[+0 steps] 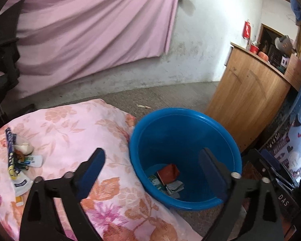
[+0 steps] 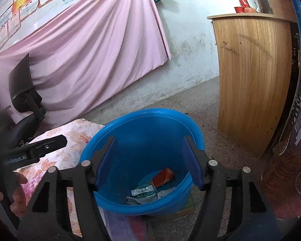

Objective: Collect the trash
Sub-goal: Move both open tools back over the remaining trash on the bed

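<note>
A blue plastic bucket (image 1: 220,140) stands on the floor beside a floral pink quilt (image 1: 74,128). Inside lie an orange-red packet (image 1: 168,173) and several crumpled wrappers (image 1: 174,187). My left gripper (image 1: 152,160) is open and empty, above the quilt's edge and the bucket. A small pile of trash (image 1: 20,160), wrappers and a white tube, lies on the quilt at the left. My right gripper (image 2: 149,158) is open and empty, over the bucket (image 2: 110,132), whose packet (image 2: 163,176) and wrappers (image 2: 144,192) show between its fingers. The left gripper's body (image 2: 36,147) shows at the left.
A wooden cabinet (image 1: 248,100) stands right of the bucket, with red items on top. A pink sheet (image 1: 90,30) hangs on the white wall. A black office chair (image 2: 26,100) is at the left. A flat box (image 2: 182,208) lies under the bucket. Grey floor lies behind.
</note>
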Demonstrator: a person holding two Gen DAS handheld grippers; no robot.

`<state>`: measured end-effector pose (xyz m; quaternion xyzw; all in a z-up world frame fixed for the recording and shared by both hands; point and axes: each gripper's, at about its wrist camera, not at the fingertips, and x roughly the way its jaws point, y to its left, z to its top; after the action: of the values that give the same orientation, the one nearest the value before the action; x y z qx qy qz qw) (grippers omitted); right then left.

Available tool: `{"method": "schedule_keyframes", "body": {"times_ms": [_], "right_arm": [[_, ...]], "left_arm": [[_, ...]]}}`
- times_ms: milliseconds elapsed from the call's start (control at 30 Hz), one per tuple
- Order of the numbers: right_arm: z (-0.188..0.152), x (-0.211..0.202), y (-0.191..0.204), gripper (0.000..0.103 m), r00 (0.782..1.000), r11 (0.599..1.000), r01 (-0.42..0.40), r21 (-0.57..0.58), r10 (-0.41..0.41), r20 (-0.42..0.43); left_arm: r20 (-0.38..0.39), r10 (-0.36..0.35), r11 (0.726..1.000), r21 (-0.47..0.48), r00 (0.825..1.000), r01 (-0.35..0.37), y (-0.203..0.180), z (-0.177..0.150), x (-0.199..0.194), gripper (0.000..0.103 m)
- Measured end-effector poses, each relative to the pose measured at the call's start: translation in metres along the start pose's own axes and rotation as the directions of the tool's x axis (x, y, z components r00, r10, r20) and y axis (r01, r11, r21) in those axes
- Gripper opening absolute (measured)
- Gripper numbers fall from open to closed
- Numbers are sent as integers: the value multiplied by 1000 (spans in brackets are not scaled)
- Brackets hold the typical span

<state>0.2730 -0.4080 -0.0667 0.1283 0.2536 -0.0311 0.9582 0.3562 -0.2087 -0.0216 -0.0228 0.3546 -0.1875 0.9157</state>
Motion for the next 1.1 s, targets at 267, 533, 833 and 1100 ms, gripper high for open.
{"method": "schedule_keyframes", "body": {"times_ms": [267,533,833,1100], "right_arm": [[0,-7,-2,103,999,998,50,41,-50,11],[0,-21,9,103,999,999,29,42,-30,30],[-1,-49,37,103,997,999,26,-33,-24,78],[10,-84,80,103,992,994,-16,-109,29,127]], "left_arm": [[38,95,995,-36,995,-94,16,-11,-22,100],[104,124,992,-39,987,-120,26,-19,-56,100],[194,175,985,-39,965,-171,37,-25,-111,100],[272,208,978,-58,940,-200,62,-34,-164,101]]}}
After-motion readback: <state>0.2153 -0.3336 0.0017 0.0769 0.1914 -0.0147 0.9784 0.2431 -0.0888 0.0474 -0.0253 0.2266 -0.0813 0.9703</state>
